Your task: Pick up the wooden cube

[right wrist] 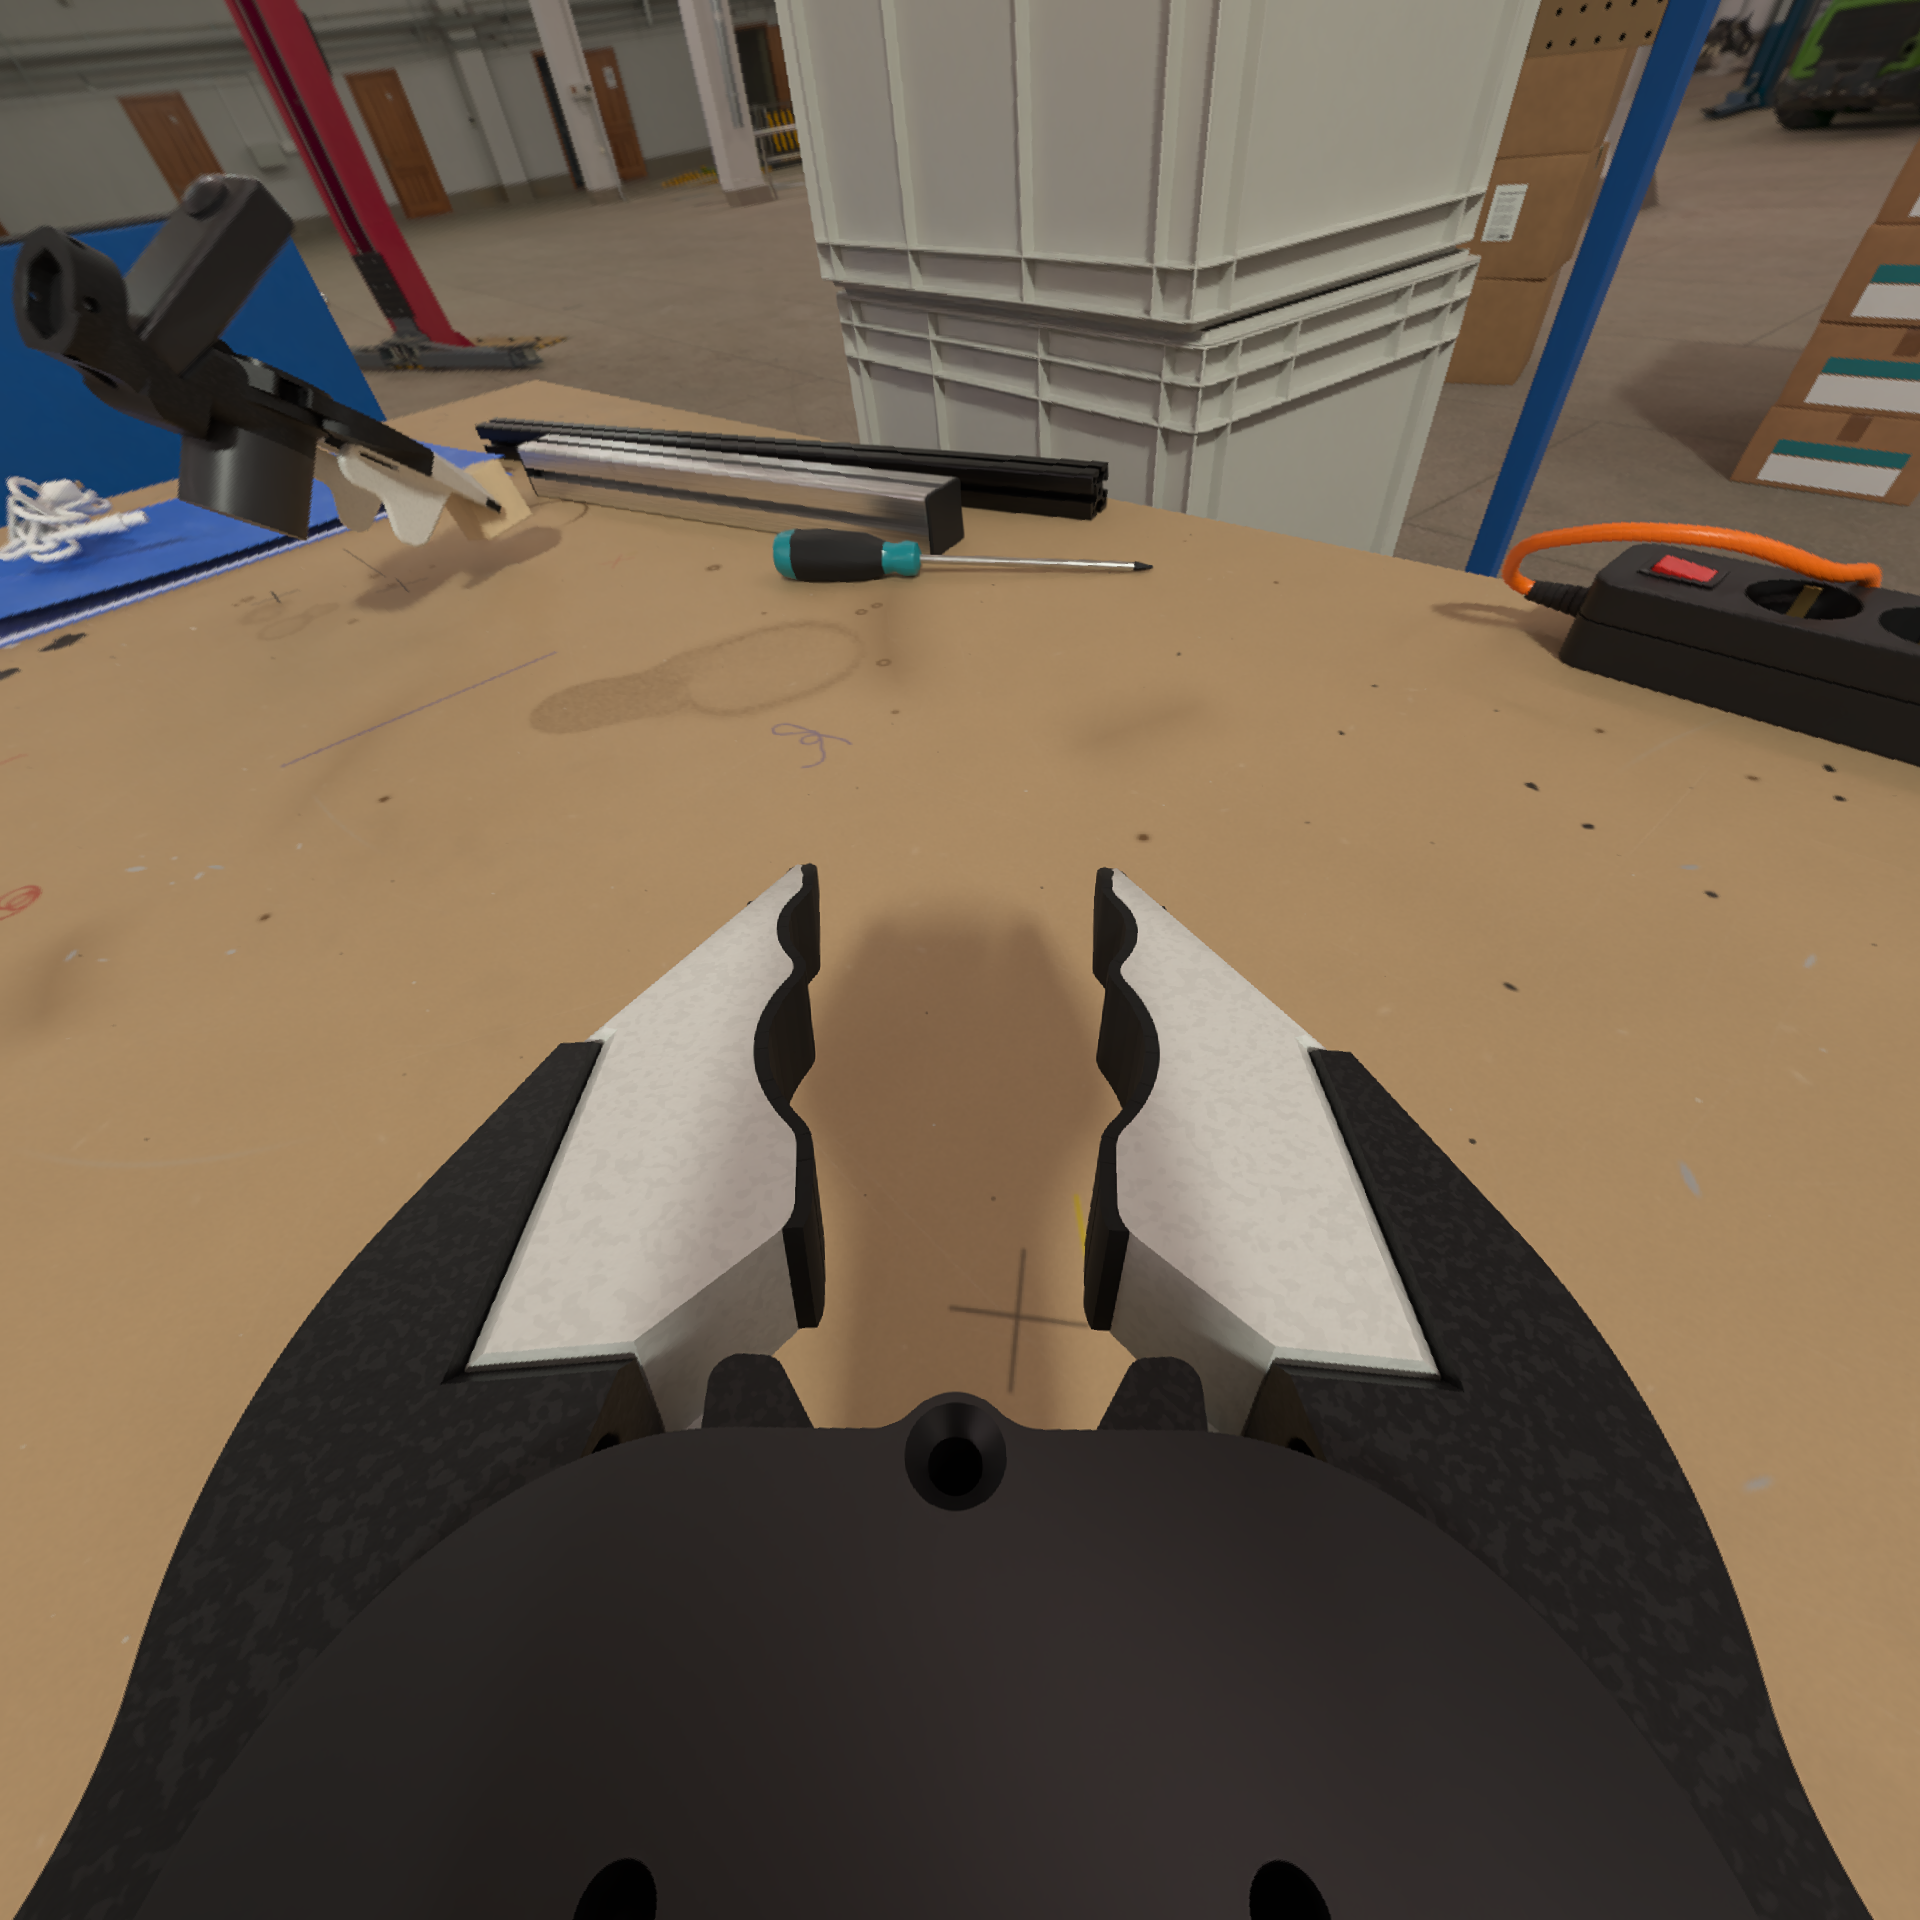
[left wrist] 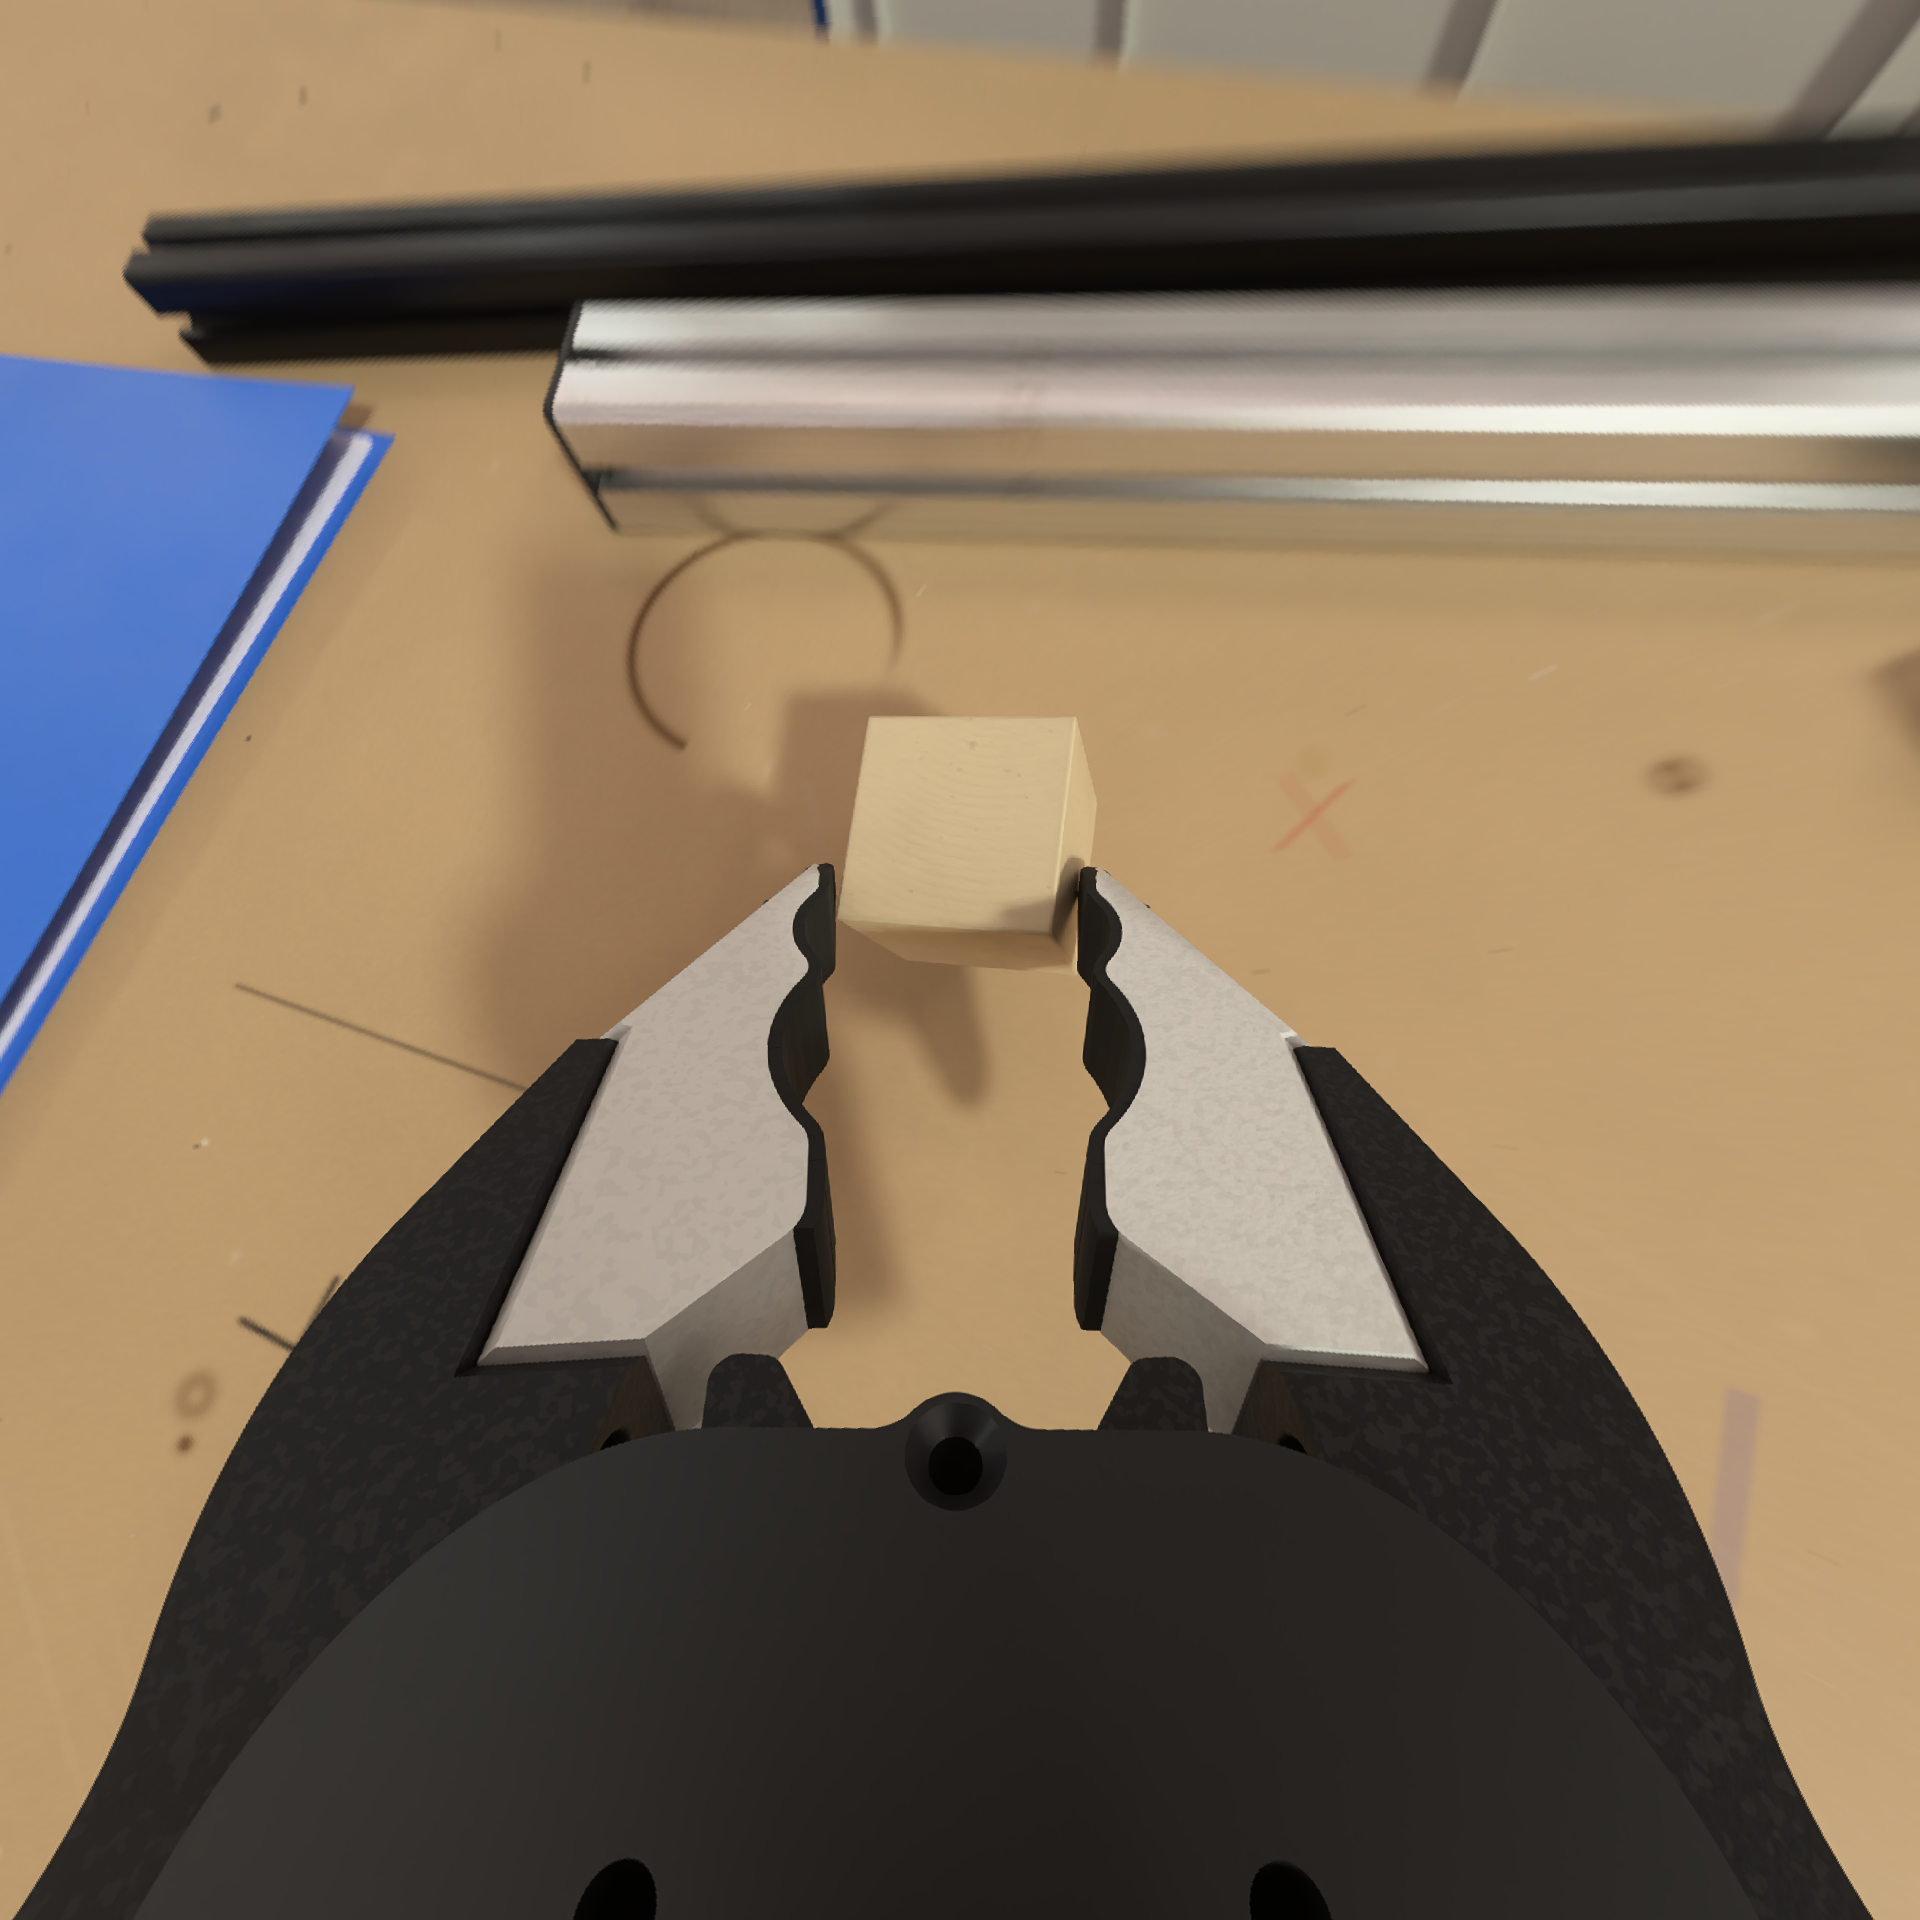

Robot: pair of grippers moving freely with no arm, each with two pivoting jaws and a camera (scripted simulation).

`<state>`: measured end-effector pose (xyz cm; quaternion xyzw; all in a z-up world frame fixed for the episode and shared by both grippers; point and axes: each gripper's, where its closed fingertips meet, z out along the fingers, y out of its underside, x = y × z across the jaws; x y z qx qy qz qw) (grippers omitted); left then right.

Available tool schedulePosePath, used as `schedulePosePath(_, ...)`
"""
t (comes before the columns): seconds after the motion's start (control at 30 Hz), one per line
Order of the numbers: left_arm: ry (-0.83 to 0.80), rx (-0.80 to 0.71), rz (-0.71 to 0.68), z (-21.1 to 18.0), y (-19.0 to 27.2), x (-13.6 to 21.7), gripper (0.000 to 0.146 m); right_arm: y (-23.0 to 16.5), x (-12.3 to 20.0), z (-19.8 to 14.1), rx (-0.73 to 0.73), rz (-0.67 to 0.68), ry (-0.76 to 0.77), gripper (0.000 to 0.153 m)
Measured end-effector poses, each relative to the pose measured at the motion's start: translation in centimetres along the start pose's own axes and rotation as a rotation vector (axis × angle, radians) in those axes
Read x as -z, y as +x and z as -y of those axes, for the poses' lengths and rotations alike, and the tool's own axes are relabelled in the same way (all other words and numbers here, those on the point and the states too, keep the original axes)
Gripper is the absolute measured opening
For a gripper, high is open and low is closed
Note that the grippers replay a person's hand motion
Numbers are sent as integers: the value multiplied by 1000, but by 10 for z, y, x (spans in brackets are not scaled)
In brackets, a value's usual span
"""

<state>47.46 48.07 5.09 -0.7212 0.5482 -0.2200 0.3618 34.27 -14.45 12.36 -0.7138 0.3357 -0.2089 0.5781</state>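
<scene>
The pale wooden cube (left wrist: 961, 821) sits between the fingertips of my left gripper (left wrist: 956, 894), which is shut on its lower part. The cube hangs a little above the brown table, with its shadow on the board beneath. In the right wrist view the left gripper (right wrist: 488, 506) shows far off at the upper left, tilted down, with the cube (right wrist: 506, 497) at its tips above the table. My right gripper (right wrist: 956, 883) is open and empty, low over bare table.
A blue folder (left wrist: 135, 623) lies left of the cube. A silver metal profile (left wrist: 1247, 416) and a black one (left wrist: 935, 239) lie just beyond it. A screwdriver (right wrist: 862, 556), a black power strip (right wrist: 1756, 634), stacked grey crates (right wrist: 1143, 260) and white rope (right wrist: 52, 514) are also there.
</scene>
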Motion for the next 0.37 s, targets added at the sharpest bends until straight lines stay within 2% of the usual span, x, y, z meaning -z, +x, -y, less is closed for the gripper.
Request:
schedulePosePath(0.07,88,47,-78,19,16,26,47,-2,0,1,-9,13,9,52)
schedulePosePath(0.17,257,99,-263,55,60,86,46,-4,0,0,-19,21,4,51)
schedulePosePath(0.27,401,150,-517,85,123,156,45,-8,2,3,-43,34,25,49)
schedulePosePath(0.37,449,195,-807,93,193,216,44,-16,5,8,-39,51,44,49)
